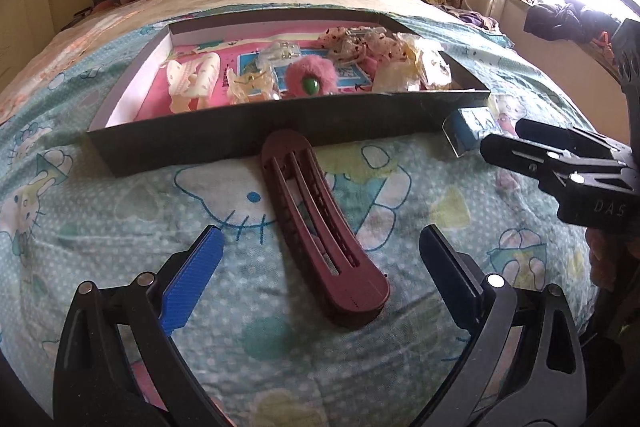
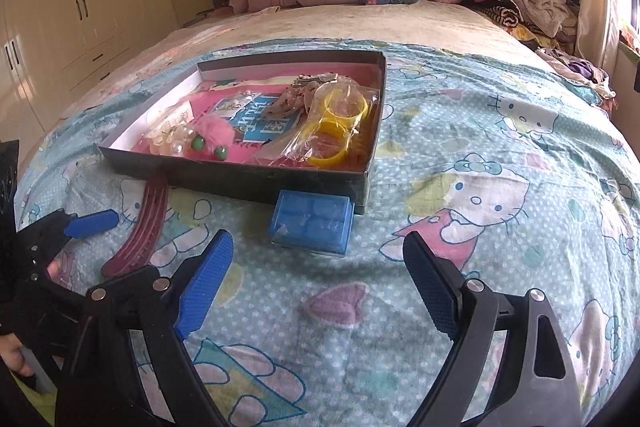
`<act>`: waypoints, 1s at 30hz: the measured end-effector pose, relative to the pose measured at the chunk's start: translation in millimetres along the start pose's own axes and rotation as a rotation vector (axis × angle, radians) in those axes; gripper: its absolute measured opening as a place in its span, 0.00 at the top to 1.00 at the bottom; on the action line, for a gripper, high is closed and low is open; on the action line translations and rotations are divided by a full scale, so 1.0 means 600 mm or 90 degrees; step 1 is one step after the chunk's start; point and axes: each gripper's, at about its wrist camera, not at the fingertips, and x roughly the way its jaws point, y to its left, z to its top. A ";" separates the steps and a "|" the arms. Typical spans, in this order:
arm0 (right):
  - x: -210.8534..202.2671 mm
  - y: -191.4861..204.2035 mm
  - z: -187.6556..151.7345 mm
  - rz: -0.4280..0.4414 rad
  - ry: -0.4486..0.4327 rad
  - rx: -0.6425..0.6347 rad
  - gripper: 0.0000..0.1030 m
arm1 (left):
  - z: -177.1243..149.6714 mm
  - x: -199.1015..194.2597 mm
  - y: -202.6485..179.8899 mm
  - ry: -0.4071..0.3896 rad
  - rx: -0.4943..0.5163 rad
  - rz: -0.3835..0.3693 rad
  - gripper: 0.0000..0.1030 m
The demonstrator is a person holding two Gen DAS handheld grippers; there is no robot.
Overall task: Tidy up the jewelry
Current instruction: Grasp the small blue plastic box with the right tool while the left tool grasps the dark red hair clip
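left tongs [image 1: 318,247]: jaws wide apart, nothing held, hovering over the near end of the maroon hair clip [image 1: 320,223] on the bed sheet [image 1: 120,247]
right tongs [image 2: 316,259]: also wide apart and empty, lined up on the blue case [image 2: 311,221]
how I'd do it: drop straight down, pinch the clip across its narrow width, don't snag the sheet
blue case: touching the tray's front wall, so come in from the near side
tray [image 1: 256,131]: further back, already holding bangles, pom-pom, clips

hair clip [image 1: 320,223] before tray [image 1: 256,139]; small box [image 2: 310,221] right of clip
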 end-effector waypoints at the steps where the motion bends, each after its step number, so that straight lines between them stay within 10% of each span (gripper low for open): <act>1: 0.003 0.000 0.002 0.001 0.000 0.001 0.18 | -0.002 0.003 -0.003 0.001 0.006 0.004 0.15; 9: 0.038 -0.001 0.012 0.003 0.022 0.021 0.23 | -0.005 0.002 0.013 0.007 -0.004 0.006 0.50; 17: 0.052 0.007 0.010 -0.017 0.030 0.011 0.56 | -0.008 -0.017 0.026 0.010 -0.013 -0.016 0.76; 30: 0.028 0.073 -0.006 0.056 0.031 -0.038 0.57 | -0.014 -0.063 0.068 -0.019 -0.042 -0.007 0.79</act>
